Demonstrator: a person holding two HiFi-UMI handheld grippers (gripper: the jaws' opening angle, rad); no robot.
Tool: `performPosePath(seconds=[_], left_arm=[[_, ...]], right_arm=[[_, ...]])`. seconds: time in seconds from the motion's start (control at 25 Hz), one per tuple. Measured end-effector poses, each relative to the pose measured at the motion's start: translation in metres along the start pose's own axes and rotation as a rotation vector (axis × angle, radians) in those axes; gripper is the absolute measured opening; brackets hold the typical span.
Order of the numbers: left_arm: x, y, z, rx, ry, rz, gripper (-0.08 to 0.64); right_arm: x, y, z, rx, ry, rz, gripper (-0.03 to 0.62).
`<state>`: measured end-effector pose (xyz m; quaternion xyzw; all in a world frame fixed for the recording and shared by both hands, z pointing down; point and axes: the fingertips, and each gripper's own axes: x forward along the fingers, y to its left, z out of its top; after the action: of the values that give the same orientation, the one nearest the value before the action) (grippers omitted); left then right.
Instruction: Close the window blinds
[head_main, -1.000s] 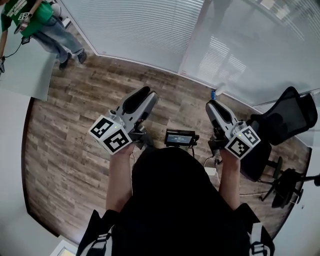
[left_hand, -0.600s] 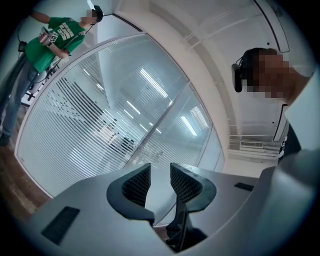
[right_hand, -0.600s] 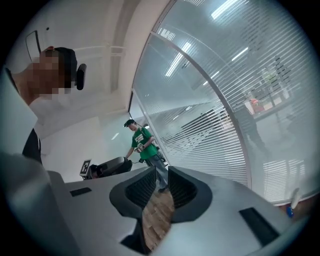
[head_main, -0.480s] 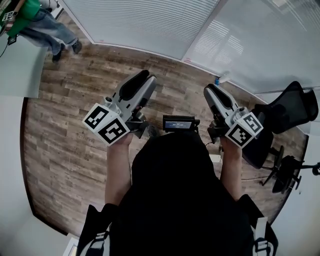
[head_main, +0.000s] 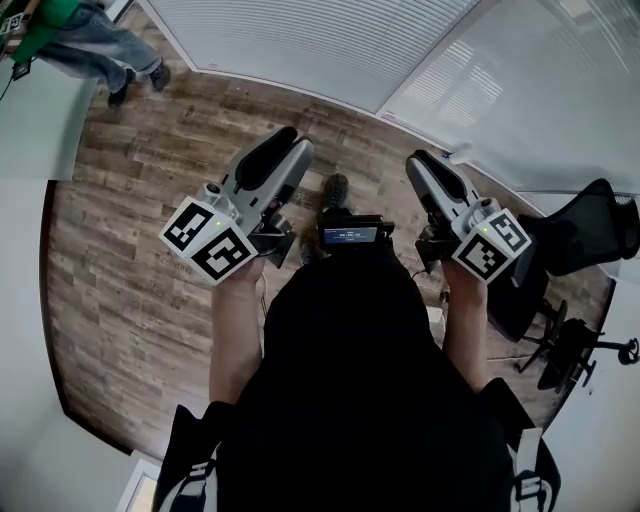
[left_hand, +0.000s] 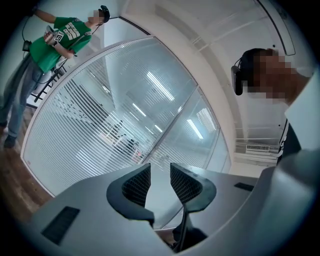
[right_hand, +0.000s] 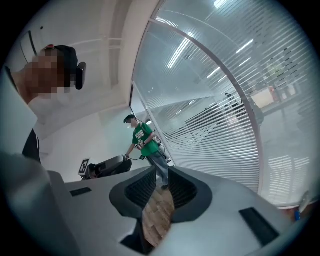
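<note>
Holding the left claw (head_main: 288, 142) at 11 o'clock and the right claw (head_main: 418, 165) at 1 o'clock, out in front of the chest above the wood floor (head_main: 130, 260), both drawn in narrow with nothing between the pads. Not yet within reach of the window blinds (head_main: 300, 40), spread from 11 to 2 o'clock past the floor, slats tilted enough to show the room behind. Close the distance first, keeping clear of the black office chair (head_main: 585, 235) at 3 o'clock. Look for a tilt wand or cord along the blind's edge; cannot make one out from here. Open one claw only on arrival, take the control squarely between the pads, then turn or pull slowly, judging by the slats. Avoid jerking, for fear of bending thin slats or snagging a cord. Mind the person in green (head_main: 60, 35) at 10 o'clock.
</note>
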<state>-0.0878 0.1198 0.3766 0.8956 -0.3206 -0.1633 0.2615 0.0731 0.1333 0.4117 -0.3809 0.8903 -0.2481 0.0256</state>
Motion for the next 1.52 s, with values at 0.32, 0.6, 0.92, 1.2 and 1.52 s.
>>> performPosePath(seconds=[0.32, 0.6, 0.92, 1.2, 1.52], left_arm=[[0.026, 0.067, 0.030, 0.015, 0.019, 0.047, 0.133], [0.111, 0.163, 0.060, 0.028, 0.055, 0.045, 0.133], [0.108, 0.149, 0.079, 0.088, 0.034, 0.035, 0.133], [0.181, 0.231, 0.111, 0.066, 0.075, -0.024, 0.133], [0.216, 0.290, 0.138, 0.049, 0.135, -0.176, 0.135]], right_arm=[[0.082, -0.034, 0.010, 0.035, 0.017, 0.044, 0.078], [0.175, -0.122, 0.051, 0.041, -0.017, 0.033, 0.078], [0.156, -0.129, 0.076, -0.038, -0.054, -0.017, 0.078], [0.188, -0.207, 0.123, -0.063, -0.119, -0.198, 0.078], [0.200, -0.246, 0.150, -0.071, -0.255, -0.489, 0.081]])
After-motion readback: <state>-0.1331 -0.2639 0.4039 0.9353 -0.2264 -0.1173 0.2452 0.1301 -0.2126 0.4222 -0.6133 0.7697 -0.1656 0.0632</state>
